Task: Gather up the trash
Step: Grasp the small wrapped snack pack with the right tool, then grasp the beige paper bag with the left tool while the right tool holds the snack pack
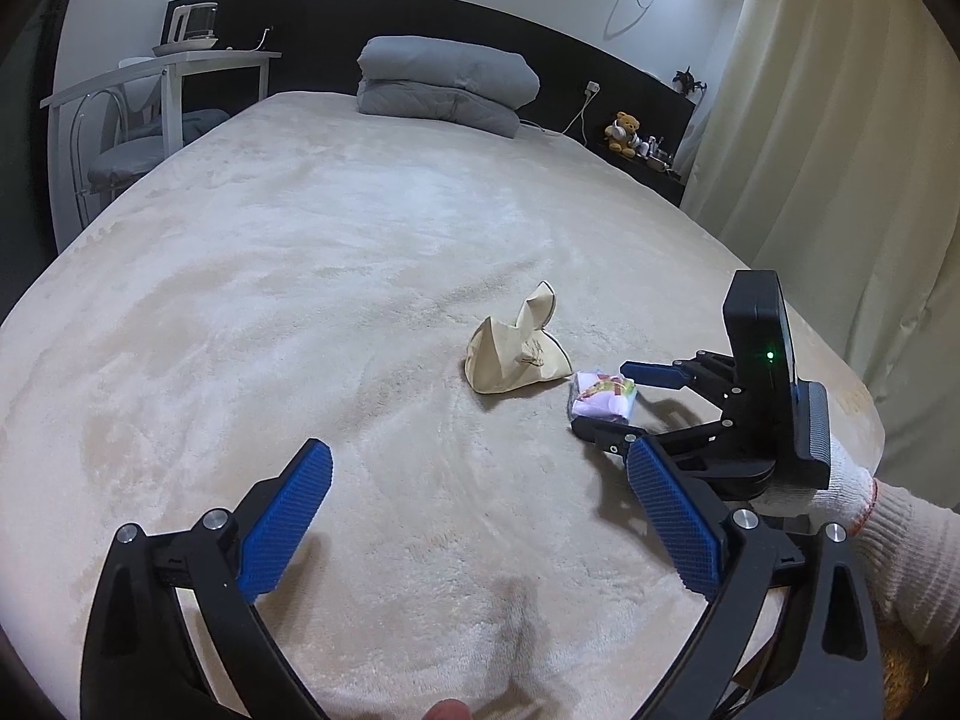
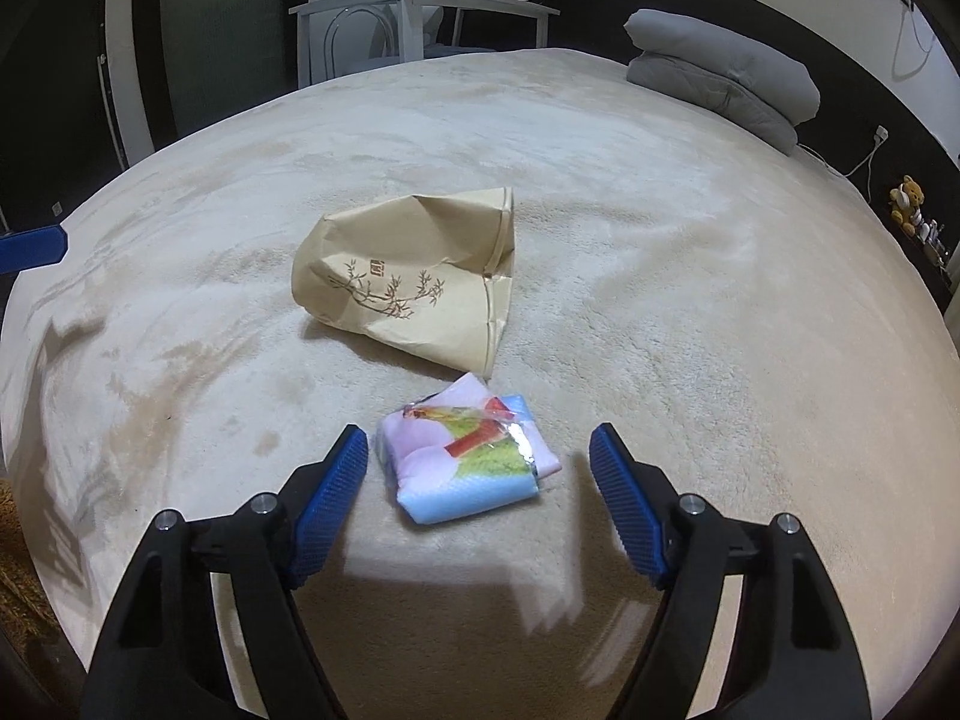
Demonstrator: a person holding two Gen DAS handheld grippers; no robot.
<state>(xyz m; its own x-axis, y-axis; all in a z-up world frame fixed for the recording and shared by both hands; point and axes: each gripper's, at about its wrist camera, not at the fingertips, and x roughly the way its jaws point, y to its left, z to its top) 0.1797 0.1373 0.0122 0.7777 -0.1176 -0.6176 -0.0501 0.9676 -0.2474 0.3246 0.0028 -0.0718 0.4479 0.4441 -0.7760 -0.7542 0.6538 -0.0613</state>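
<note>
Setting: a bed (image 1: pixel 300 276) covered in a pale plush blanket was used as the work surface; a folded grey quilt (image 1: pixel 447 84) was seen at its far end and a small white counter (image 1: pixel 180 63) at the far left.

Trash, packet: a small colourful plastic packet (image 2: pixel 465 456) was laid flat on the blanket near the right edge of the bed, apart from the bag but close beside it.

Trash, bag: a crumpled tan paper bag (image 2: pixel 408 282) with a printed branch was left lying on its side just beyond the packet, its mouth partly propped up by its own creases.

Right tool: the right tool (image 2: pixel 480 474) was held low over the blanket with its pads spread wide, one on each side of the packet, neither seen touching it; it was judged to have been placed so that a closing motion would pinch the packet across its width.

Left tool: the left tool (image 1: pixel 480 516) was held spread and empty over bare blanket at the near side, well apart from both pieces, probably kept back to leave room.

Step judged: the packet grasp was prepared but not yet made.

Risk: the soft pile could be caught with the thin packet.
</note>
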